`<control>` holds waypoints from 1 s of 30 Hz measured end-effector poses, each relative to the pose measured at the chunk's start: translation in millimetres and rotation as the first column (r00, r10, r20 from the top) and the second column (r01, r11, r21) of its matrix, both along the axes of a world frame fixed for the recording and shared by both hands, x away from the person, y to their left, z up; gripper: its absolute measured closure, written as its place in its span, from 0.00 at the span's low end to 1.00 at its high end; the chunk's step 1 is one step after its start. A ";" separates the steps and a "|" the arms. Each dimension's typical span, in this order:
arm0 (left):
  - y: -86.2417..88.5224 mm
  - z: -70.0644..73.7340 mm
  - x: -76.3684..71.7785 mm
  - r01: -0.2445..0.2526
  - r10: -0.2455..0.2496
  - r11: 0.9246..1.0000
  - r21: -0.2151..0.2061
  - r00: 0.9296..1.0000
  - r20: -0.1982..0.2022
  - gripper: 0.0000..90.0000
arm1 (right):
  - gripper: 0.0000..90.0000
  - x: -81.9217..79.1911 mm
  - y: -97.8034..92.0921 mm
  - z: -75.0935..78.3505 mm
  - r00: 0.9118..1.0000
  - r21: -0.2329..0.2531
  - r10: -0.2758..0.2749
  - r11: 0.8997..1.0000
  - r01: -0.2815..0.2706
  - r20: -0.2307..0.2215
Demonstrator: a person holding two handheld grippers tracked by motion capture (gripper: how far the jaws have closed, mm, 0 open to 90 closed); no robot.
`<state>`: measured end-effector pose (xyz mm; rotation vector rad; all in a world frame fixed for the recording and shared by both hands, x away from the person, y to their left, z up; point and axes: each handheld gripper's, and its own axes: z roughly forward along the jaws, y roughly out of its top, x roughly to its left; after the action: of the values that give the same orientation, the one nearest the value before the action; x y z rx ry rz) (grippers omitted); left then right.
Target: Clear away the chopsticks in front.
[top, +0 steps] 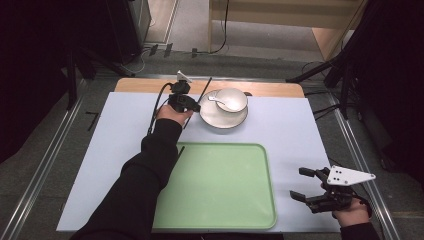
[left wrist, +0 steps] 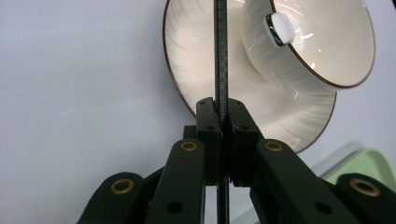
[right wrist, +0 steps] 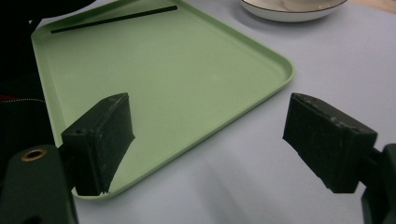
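My left gripper (top: pixel 191 104) (left wrist: pixel 220 106) is shut on a thin black chopstick (top: pixel 206 86) (left wrist: pixel 220 46) beside the left rim of a white plate (top: pixel 220 121) (left wrist: pixel 191 70). On the plate stands a white bowl (top: pixel 232 99) (left wrist: pixel 322 46) with a white spoon (top: pixel 215 98) (left wrist: pixel 280 28) in it. A second black chopstick (top: pixel 180 149) (right wrist: pixel 112 18) lies at the far left edge of the green tray (top: pixel 220 185) (right wrist: pixel 163 60), partly hidden by the left sleeve. My right gripper (top: pixel 301 183) (right wrist: pixel 205 135) is open and holds nothing, low over the mat to the right of the tray.
A pale blue mat (top: pixel 120 135) covers the table, with a wooden strip (top: pixel 145 86) at its far edge. Metal rails (top: pixel 50 155) run along both sides. Cables and dark stands are on the floor beyond the table.
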<state>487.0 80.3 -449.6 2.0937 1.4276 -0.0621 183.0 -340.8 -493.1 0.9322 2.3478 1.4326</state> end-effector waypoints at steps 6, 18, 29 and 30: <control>21.0 13.2 -12.4 0.036 -0.035 0.999 -0.007 0.999 0.020 0.96 | 0.18 0.3 0.2 -0.7 1.000 0.003 -0.003 1.000 0.003 -0.007; 59.6 23.4 -50.9 0.062 -0.060 0.997 -0.043 0.997 0.051 0.96 | 0.18 0.9 -0.3 -1.0 1.000 0.001 -0.004 1.000 0.004 -0.007; 86.6 8.3 -97.5 0.067 -0.064 0.995 -0.070 0.997 0.047 0.96 | 0.18 1.7 1.3 -1.1 1.000 -0.002 0.000 1.000 0.000 -0.016; 88.7 6.3 -101.3 0.070 -0.066 0.995 -0.070 0.996 0.052 0.96 | 0.18 1.9 1.6 -1.1 1.000 -0.004 0.000 1.000 -0.001 -0.015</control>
<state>385.7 169.1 -443.4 2.0710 1.3061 -0.0866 184.9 -339.2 -494.3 0.9444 2.3605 1.4259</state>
